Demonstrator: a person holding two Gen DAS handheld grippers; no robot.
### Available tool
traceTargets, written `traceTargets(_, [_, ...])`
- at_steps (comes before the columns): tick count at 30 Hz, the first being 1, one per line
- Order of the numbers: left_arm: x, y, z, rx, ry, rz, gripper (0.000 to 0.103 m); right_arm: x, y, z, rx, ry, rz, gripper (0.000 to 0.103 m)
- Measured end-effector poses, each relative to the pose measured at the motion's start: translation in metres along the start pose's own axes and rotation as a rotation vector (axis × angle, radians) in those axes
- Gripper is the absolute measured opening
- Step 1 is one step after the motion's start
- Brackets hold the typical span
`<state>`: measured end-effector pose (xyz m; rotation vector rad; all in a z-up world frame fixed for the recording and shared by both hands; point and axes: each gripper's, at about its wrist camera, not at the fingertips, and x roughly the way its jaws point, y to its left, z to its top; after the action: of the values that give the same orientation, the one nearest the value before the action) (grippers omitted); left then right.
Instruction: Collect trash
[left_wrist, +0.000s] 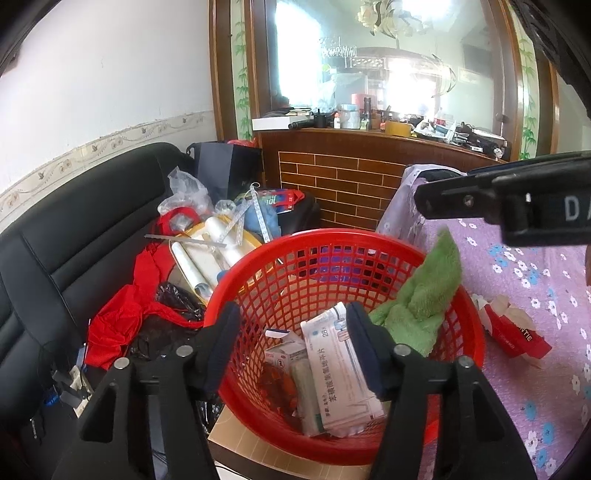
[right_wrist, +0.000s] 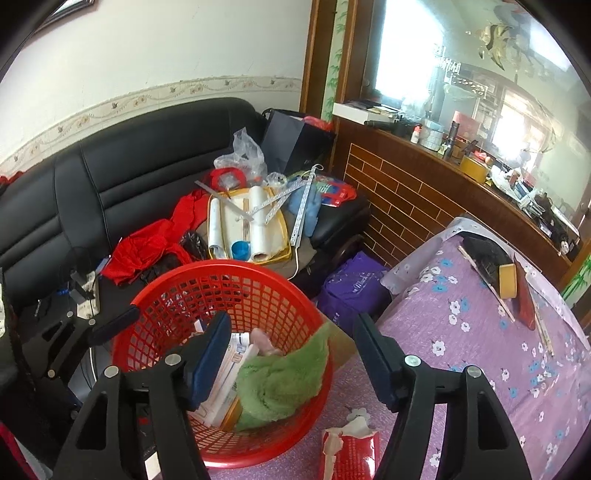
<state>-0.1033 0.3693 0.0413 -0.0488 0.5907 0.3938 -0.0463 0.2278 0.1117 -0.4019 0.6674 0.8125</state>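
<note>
surface: purple floral cloth (right_wrist: 480, 332) | room: black sofa (right_wrist: 110, 184) | both tongs (left_wrist: 291, 347) (right_wrist: 291, 354) agape, empty

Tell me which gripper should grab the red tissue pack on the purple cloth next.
Right. The right gripper hangs open with the red tissue pack just below its fingers. The left gripper is open over the red basket, with the pack off to its far side.

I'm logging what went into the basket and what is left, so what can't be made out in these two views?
- Red mesh plastic basket: its bottom is hidden in both views by the green fuzzy cloth and white medicine boxes.
- Red tissue pack on the purple floral cover: cut off by the right wrist view's bottom edge.
- Counter clutter: too small and blurred.
</note>
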Motion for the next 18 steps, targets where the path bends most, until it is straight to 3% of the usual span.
traceTargets(8, [-0.011,-0.005,0.003,0.001,-0.021,0.014,0.067,-0.028,-0.011,-0.01,0.06,-0.028,-0.015,0.073])
traceTargets(12, [-0.037,-0.005,0.001,-0.046,-0.077,0.049,0.089,-0.056,-0.016,-0.026,0.087,-0.054,-0.062,0.081])
traceTargets(18, [-0.089,-0.021,-0.014,-0.079,-0.152,0.121,0.1,-0.106,-0.019,-0.07,0.123,-0.103,-0.123,0.092])
